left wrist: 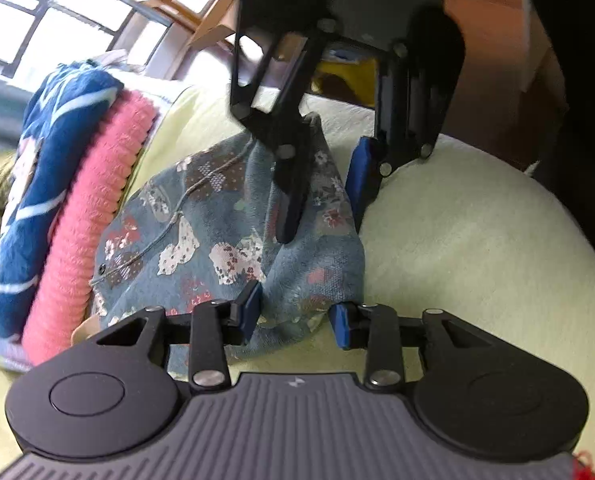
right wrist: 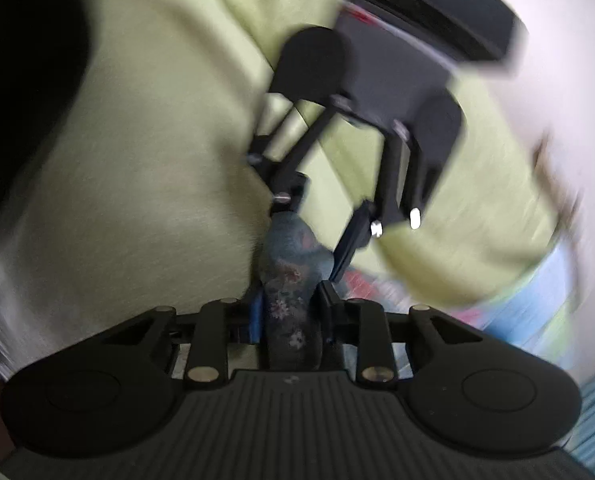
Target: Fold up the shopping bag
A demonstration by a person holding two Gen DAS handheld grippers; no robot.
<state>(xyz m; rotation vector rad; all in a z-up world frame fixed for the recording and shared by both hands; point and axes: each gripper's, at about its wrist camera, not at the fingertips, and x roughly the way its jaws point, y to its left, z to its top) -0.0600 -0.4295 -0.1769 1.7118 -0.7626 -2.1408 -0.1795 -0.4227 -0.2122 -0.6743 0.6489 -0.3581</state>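
Note:
The shopping bag [left wrist: 217, 232] is blue-grey cloth with a floral print, bunched on a pale yellow-green blanket [left wrist: 457, 240]. My left gripper [left wrist: 297, 312] is open with its blue pads either side of the bag's near edge. My right gripper [left wrist: 325, 184] faces it from across the bag with its fingers spread over the bag's far part. In the blurred right wrist view, the right gripper [right wrist: 293, 308] has the bag's cloth [right wrist: 293, 292] between its fingers, which stand a little apart around it. The left gripper [right wrist: 317, 220] shows beyond, open.
A pink knit [left wrist: 93, 216] and a blue patterned knit [left wrist: 37, 184] are stacked at the left of the bag. A window [left wrist: 37, 16] is behind them. A yellow object [left wrist: 349, 76] and wooden furniture [left wrist: 497, 60] stand at the back.

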